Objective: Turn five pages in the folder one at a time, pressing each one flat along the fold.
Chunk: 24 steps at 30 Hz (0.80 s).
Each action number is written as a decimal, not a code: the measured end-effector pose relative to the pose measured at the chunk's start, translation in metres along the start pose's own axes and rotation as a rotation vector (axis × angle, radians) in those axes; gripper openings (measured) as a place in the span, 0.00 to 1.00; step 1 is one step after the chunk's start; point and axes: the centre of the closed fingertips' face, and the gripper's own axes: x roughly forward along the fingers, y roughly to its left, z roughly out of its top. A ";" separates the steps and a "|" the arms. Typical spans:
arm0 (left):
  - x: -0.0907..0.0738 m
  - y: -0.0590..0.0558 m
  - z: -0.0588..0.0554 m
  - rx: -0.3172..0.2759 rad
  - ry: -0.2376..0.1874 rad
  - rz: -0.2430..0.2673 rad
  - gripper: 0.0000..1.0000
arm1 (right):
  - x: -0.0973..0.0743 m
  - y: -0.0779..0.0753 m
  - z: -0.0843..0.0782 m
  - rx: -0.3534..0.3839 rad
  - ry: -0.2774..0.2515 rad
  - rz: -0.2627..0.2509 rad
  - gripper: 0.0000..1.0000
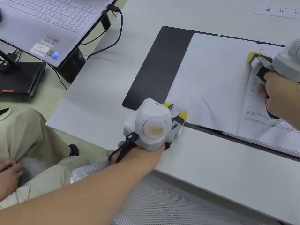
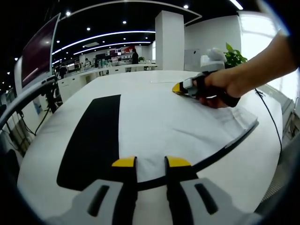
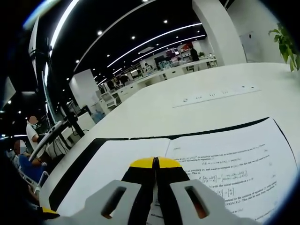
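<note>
An open folder lies on the white table, its black left cover point(image 1: 154, 70) point(image 2: 93, 136) bare. A blank white page point(image 1: 211, 79) point(image 2: 159, 117) lies flat over the left half. The printed page point(image 1: 267, 117) point(image 3: 229, 164) lies on the right. My left gripper point(image 1: 175, 110) point(image 2: 150, 162) sits at the folder's near edge, jaws a little apart, with nothing gripped between them. My right gripper point(image 1: 255, 60) point(image 3: 155, 163) is shut, its yellow tips down on the paper beside the fold. It also appears across the page as the right gripper point(image 2: 180, 87).
A laptop point(image 1: 51, 18) on a black stand occupies the far left, with a black cable point(image 1: 112, 28) trailing onto the table. A socket strip point(image 1: 281, 8) point(image 3: 215, 96) lies beyond the folder. A person's knee point(image 1: 23, 136) is below the table's near edge.
</note>
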 end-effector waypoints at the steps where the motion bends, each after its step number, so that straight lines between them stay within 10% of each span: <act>1: 0.000 0.000 0.000 0.000 0.000 0.000 0.22 | 0.005 -0.003 0.002 0.000 0.000 -0.002 0.00; 24: 0.000 -0.001 0.001 0.002 -0.004 0.000 0.22 | 0.031 -0.015 0.011 -0.035 0.000 -0.013 0.00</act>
